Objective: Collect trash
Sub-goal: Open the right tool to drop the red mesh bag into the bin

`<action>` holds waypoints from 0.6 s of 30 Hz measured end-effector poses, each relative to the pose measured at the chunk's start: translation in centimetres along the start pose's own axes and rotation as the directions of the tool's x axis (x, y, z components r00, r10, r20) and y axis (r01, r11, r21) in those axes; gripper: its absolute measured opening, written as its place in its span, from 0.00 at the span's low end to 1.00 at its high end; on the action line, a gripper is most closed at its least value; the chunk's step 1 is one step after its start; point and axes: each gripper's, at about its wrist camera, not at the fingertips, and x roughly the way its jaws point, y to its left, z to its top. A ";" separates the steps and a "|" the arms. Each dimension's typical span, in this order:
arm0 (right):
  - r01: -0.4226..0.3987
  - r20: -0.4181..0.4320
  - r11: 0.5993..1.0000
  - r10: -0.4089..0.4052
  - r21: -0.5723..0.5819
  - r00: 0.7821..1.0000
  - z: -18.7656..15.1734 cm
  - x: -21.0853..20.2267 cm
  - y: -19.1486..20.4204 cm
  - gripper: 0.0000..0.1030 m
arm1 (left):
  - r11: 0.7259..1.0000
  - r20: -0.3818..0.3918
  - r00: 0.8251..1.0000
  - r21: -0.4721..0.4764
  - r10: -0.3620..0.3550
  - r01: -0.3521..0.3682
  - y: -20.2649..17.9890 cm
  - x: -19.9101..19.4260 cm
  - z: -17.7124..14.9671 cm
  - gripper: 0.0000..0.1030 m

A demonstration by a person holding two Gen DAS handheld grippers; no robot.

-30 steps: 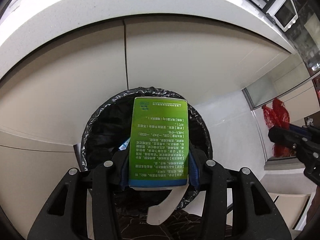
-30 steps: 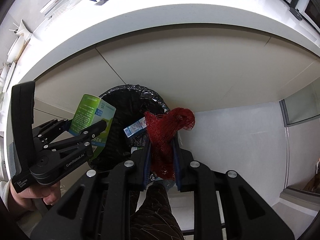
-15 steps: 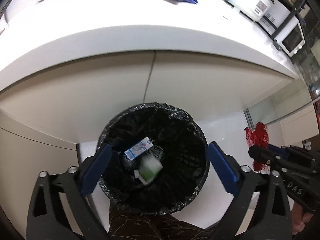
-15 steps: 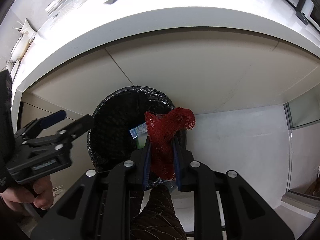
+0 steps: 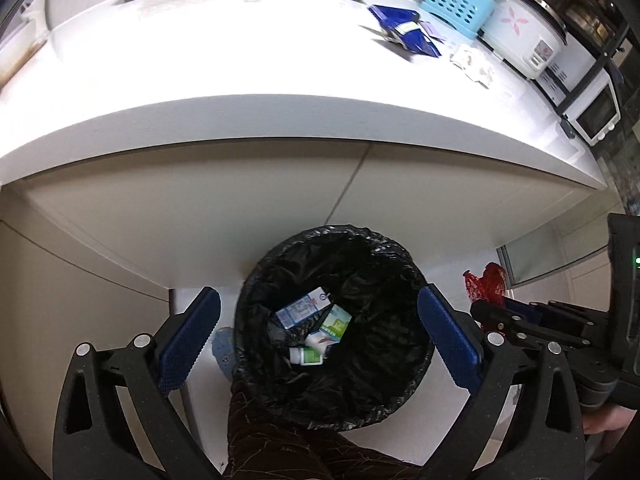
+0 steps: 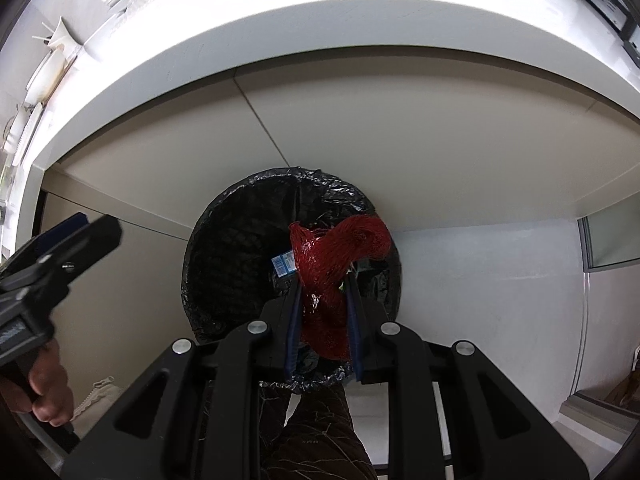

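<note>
Since the earlier frame, the green cardboard box (image 5: 334,322) has left the left gripper (image 5: 318,334) and now lies inside the round bin lined with a black plastic bag (image 5: 404,264).

Left wrist view: the left gripper's jaws have just been opening and stand spread wide, with nothing between them, one blue pad at 8 o'clock and the other at 4 o'clock of the bin's mouth. In the bin, the green box sits beside a small blue and white carton (image 5: 302,307) and a white bottle with a green label (image 5: 306,356). At 3 o'clock, the right gripper (image 5: 486,312) holds a bunched red mesh net bag (image 5: 486,284). Towards 12 o'clock, a white countertop (image 5: 200,72) carries a crumpled dark blue wrapper (image 5: 404,32), a light blue plastic basket (image 5: 454,4) and a white rice cooker (image 5: 524,32).

Right wrist view: the right gripper's jaws are clamped close together on the red net bag, which bulges above the fingertips over the bin's 3 o'clock rim. At 9 o'clock, the left gripper is seen, with a hand (image 6: 46,390) on its handle. A pale object at 7 o'clock, possibly cloth, is too blurred to identify.
</note>
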 end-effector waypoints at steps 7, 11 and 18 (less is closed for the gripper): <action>-0.001 -0.028 0.999 -0.001 -0.043 1.000 0.6 2.0 2.1 0.19 | 0.999 -0.004 0.999 -0.028 0.043 -0.043 2.2 -0.5 -0.8 0.94; -0.005 -0.035 0.998 0.003 -0.067 0.999 0.8 2.6 3.3 0.19 | 0.997 -0.016 0.998 -0.057 0.059 -0.060 3.6 -0.5 -1.4 0.94; -0.005 -0.046 0.994 0.000 -0.106 0.999 1.4 3.2 4.3 0.21 | 0.993 -0.034 0.996 -0.081 0.081 -0.084 5.0 -0.2 -2.0 0.94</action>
